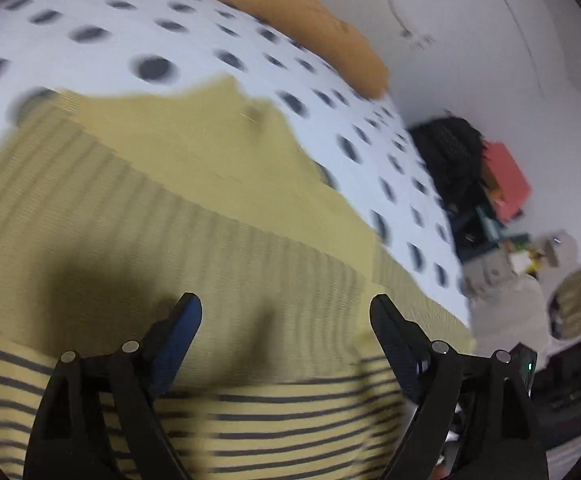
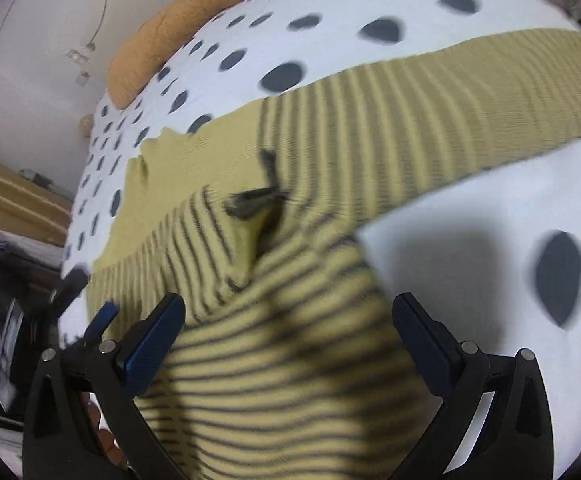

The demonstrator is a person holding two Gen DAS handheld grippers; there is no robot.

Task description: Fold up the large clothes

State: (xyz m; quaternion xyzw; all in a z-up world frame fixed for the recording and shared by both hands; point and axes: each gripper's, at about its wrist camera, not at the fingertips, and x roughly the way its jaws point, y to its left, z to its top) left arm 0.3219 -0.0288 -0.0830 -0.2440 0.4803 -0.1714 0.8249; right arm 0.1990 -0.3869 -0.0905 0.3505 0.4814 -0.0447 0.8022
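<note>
The left hand-held gripper point(image 1: 286, 312) tilts downward over a yellow sweater point(image 1: 194, 208) with thin dark stripes; its two fingers stand wide apart with nothing between them, released above the cloth. The right hand-held gripper point(image 2: 288, 312) also points steeply down, its jaws spread wide and clear of the fabric, though the striped knit fills the gap beneath them. The sweater point(image 2: 330, 184) lies spread on a bed point(image 2: 470, 248) covered by a white sheet with large dark dots, one sleeve stretched flat toward the right edge of the right wrist view and a rumpled fold bunched near the middle of the garment. An orange pillow point(image 1: 302, 20) rests at the far end of the bed against a pale wall. Beside the bed, in the left wrist view, is blurred clutter, including a round woven basket point(image 1: 578, 304) whose contents cannot be made out.
</note>
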